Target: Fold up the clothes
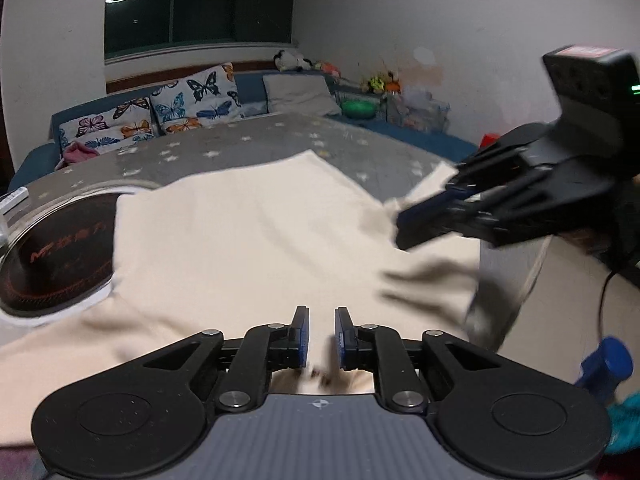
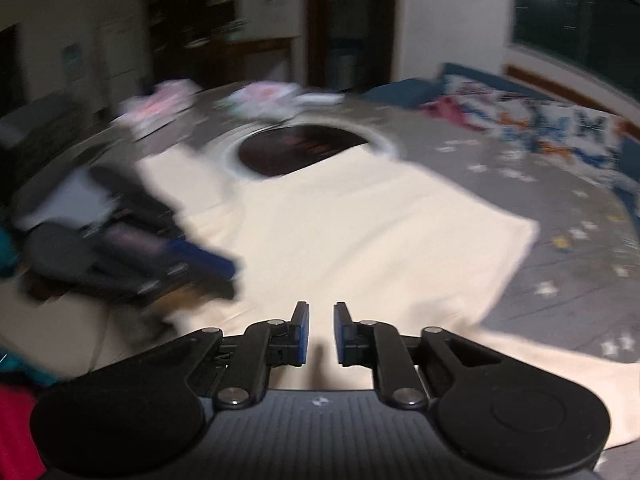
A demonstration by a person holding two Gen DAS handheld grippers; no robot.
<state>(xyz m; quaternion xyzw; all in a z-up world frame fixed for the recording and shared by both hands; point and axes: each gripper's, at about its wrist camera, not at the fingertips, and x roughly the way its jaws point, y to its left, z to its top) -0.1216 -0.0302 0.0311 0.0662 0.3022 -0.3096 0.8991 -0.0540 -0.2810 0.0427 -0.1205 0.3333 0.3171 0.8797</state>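
Note:
A cream garment (image 1: 256,232) lies spread on the grey star-patterned table (image 1: 248,144); it also shows in the right wrist view (image 2: 360,232). My left gripper (image 1: 322,338) has its jaws narrowly apart with cream cloth between the pads at the garment's near edge. My right gripper (image 2: 321,334) also has a narrow gap with cloth between its pads. In the left wrist view the right gripper (image 1: 412,220) is at the garment's right edge, with cloth bunched at its tips. In the right wrist view the left gripper (image 2: 216,268) is blurred at the garment's left.
A round black induction cooktop (image 1: 60,252) is set in the table, partly under the garment. Folded clothes (image 2: 260,100) lie at the table's far side. A blue sofa with butterfly cushions (image 1: 192,96) stands beyond. The table's right edge (image 1: 516,276) drops to the floor.

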